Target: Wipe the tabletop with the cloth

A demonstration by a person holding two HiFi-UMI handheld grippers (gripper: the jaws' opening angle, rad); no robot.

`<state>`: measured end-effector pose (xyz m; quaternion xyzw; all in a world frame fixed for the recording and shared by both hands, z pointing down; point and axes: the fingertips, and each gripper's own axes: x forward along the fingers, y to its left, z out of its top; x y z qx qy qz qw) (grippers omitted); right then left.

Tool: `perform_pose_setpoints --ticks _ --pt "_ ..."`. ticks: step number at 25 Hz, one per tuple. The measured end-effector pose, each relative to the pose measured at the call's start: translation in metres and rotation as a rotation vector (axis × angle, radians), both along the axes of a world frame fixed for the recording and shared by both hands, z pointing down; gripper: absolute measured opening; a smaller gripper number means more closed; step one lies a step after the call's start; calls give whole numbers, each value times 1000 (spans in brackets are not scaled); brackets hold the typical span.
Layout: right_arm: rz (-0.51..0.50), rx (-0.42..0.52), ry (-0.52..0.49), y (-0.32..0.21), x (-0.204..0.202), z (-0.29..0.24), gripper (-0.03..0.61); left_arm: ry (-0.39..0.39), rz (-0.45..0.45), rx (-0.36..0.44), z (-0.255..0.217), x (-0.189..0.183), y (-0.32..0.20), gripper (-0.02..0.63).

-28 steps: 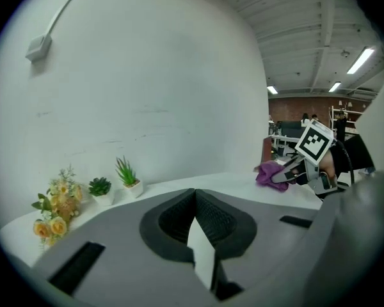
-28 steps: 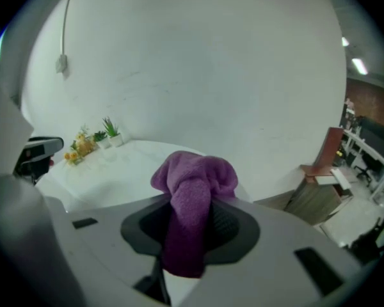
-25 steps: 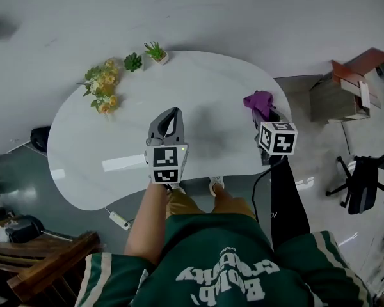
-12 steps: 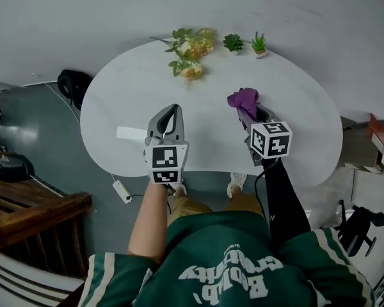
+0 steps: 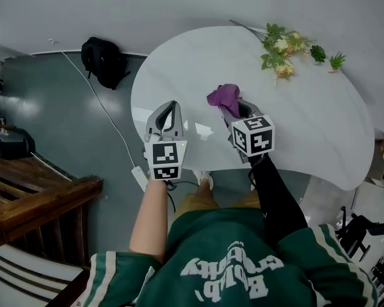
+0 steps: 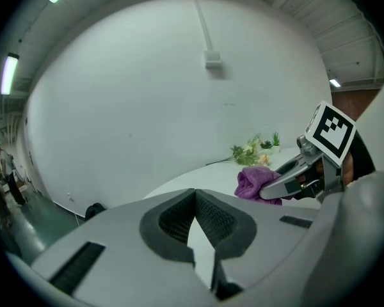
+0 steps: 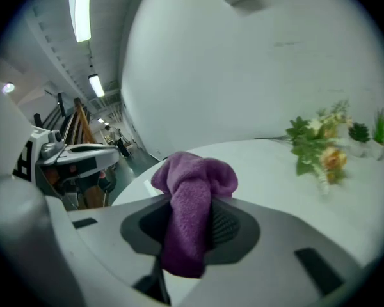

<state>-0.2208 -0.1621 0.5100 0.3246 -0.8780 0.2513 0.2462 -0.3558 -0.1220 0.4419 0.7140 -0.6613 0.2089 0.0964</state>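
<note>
You are holding the right gripper (image 5: 232,109) over the near left part of the white tabletop (image 5: 320,107), and its jaws are pinching the purple cloth (image 5: 223,95). In the right gripper view the cloth (image 7: 193,203) is bunching up above the pads and hanging down between them. Whether the cloth is touching the tabletop is not something you can tell from these views. You are carrying the left gripper (image 5: 171,106) just beside the right one, over the near left edge of the table. Its jaws are pressing together at the tips with nothing between them, and the left gripper view is showing only white tabletop through the slit below the pads. Across the table from you, a spray of flowers (image 5: 280,48) is lying near the far edge, with two small potted plants (image 5: 327,57) standing just beside it. A black backpack (image 5: 104,59) is sitting on the grey floor off the table's left end, well apart from both grippers.
</note>
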Motion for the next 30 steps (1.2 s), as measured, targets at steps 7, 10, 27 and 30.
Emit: perform_pose_setpoints --ticks 7,10,27,30 --pt "-184 -23 -4 50 -162 16 127 -15 -126 -27 11 -133 60 2" --pt "-272 -33 37 72 -211 30 127 -7 -190 -35 16 -172 87 2" --pt "-358 -76 231 105 -222 80 121 93 -202 -70 52 -178 111 2" --pt "-312 -78 235 91 -191 80 121 102 -158 -79 58 -150 96 2"
